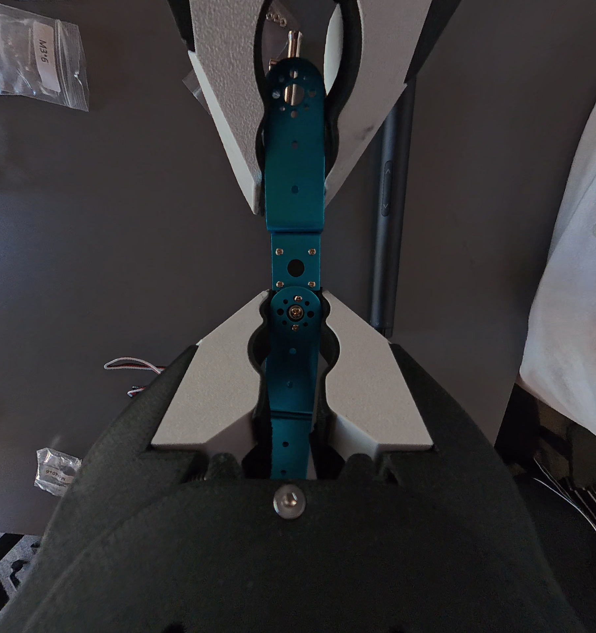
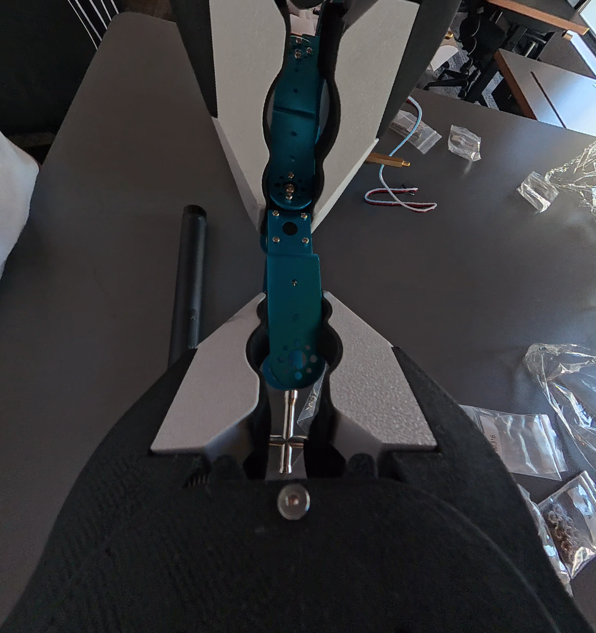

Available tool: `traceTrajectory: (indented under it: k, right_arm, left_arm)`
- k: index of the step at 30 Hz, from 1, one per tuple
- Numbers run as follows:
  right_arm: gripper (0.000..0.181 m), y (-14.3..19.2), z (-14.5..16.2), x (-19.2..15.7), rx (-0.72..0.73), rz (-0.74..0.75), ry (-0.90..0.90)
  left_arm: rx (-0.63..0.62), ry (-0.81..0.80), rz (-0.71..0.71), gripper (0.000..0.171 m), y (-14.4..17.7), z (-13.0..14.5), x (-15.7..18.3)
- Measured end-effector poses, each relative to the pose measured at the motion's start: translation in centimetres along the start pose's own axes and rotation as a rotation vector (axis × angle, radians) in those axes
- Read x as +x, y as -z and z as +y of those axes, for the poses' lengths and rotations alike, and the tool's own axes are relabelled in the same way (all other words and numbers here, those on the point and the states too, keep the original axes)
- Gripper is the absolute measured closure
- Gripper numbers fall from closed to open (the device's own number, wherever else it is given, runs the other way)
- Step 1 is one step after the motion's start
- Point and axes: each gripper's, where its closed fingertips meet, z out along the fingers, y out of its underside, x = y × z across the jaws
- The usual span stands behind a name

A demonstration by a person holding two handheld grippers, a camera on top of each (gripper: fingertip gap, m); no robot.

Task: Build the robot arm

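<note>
A long blue metal bracket assembly (image 1: 295, 246) with screw holes and small screws is held level between both grippers, one at each end. My left gripper (image 1: 295, 294) is shut on the end with the round hub and its brass screw. My right gripper (image 2: 294, 298) is shut on the other end, the rounded plate with a ring of holes. Each gripper shows opposite in the other's view: the right one in the left wrist view (image 1: 295, 205), the left one in the right wrist view (image 2: 287, 219). A silver cross-shaped wrench (image 2: 288, 442) lies on the table under my right gripper.
On the dark grey table (image 2: 444, 274), a dark pen-shaped tool (image 2: 188, 274) lies beside the bracket. Small clear bags of hardware (image 2: 515, 435) and crumpled plastic lie at the right. A red, white and blue wire (image 2: 399, 202) and a brass standoff (image 2: 389, 160) lie farther off. White cloth (image 1: 581, 274) covers one side. The grippers' ends are close to 4 cm from one another. From the right gripper's tips to the silver cross-shaped wrench (image 2: 288, 442) is close to 9 cm.
</note>
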Motion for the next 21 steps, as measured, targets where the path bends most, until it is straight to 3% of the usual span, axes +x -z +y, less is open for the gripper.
traceTrajectory:
  k: [21]
  right_arm:
    - [0.156,0.23,-0.61,0.15,0.038,0.014,-0.031]
  left_arm:
    - [0.032,0.025,-0.044,0.146,0.21,0.26,-0.08]
